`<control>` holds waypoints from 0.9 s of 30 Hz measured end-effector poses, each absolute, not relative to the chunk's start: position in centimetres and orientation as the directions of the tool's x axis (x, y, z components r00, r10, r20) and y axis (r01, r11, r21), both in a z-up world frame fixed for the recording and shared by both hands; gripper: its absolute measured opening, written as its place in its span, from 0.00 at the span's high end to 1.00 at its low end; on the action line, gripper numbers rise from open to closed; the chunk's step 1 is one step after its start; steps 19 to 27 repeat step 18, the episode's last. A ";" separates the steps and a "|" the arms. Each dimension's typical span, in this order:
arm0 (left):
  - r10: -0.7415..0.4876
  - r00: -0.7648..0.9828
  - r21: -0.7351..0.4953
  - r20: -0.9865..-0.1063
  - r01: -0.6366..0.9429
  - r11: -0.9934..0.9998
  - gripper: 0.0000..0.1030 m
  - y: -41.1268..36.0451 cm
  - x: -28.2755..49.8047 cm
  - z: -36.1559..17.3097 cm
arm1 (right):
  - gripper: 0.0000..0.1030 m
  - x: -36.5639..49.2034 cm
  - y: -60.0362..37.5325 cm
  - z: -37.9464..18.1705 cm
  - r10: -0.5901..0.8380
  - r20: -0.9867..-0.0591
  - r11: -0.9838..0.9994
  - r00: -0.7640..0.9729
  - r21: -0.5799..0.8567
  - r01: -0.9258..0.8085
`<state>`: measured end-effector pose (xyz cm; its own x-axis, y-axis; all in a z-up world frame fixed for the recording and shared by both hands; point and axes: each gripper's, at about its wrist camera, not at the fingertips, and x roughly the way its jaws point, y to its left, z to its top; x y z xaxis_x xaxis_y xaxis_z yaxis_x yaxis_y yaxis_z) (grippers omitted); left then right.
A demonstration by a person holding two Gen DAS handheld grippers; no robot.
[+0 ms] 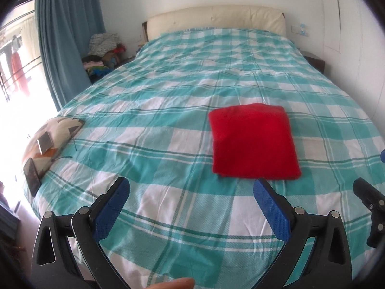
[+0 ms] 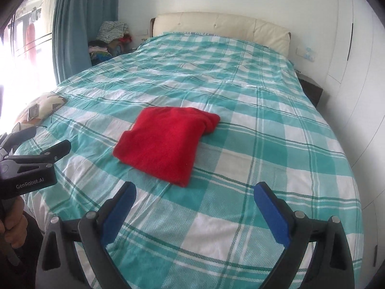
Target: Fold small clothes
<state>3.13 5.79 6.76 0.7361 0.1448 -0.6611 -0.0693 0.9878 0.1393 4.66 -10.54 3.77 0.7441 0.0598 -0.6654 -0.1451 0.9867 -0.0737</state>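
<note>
A red garment [image 1: 252, 142] lies folded into a neat rectangle on the teal and white checked bedspread [image 1: 168, 96]. It also shows in the right wrist view [image 2: 166, 142]. My left gripper [image 1: 192, 185] is open and empty, held above the bed just short of the garment's near edge. My right gripper [image 2: 195, 190] is open and empty, also short of the garment's near corner. The left gripper's body shows at the left edge of the right wrist view [image 2: 31, 166]. Part of the right gripper shows at the right edge of the left wrist view [image 1: 370, 204].
A patterned cushion [image 1: 50, 139] with two phones on it lies at the bed's left edge. A cream headboard [image 1: 216, 19] stands at the far end. A pile of clothes [image 1: 103, 50] and a blue curtain [image 1: 65, 36] are at the far left. White wardrobe doors [image 2: 356, 48] are on the right.
</note>
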 end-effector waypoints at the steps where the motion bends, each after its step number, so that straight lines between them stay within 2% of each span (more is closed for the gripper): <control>1: 0.145 0.738 0.140 -0.659 -0.069 0.988 0.00 5.7 2.9 6.7 | 0.05 4.3 -10.4 3.7 0.054 -0.665 0.987 0.745 -0.076 -0.140; 7: 0.135 0.745 0.152 -0.653 -0.045 0.987 0.00 4.8 2.0 6.8 | 0.05 3.5 -10.3 3.6 0.033 -0.670 0.988 0.742 -0.091 -0.127; 11: 0.091 0.738 0.108 -0.668 -0.025 0.994 0.00 4.7 2.0 6.6 | 0.05 3.6 -10.8 3.5 0.023 -0.671 0.991 0.741 -0.083 -0.106; 27: 0.116 0.759 0.116 -0.641 -0.053 0.992 0.00 4.5 1.5 6.5 | 0.05 3.7 -11.1 3.5 0.024 -0.668 0.992 0.744 -0.073 -0.098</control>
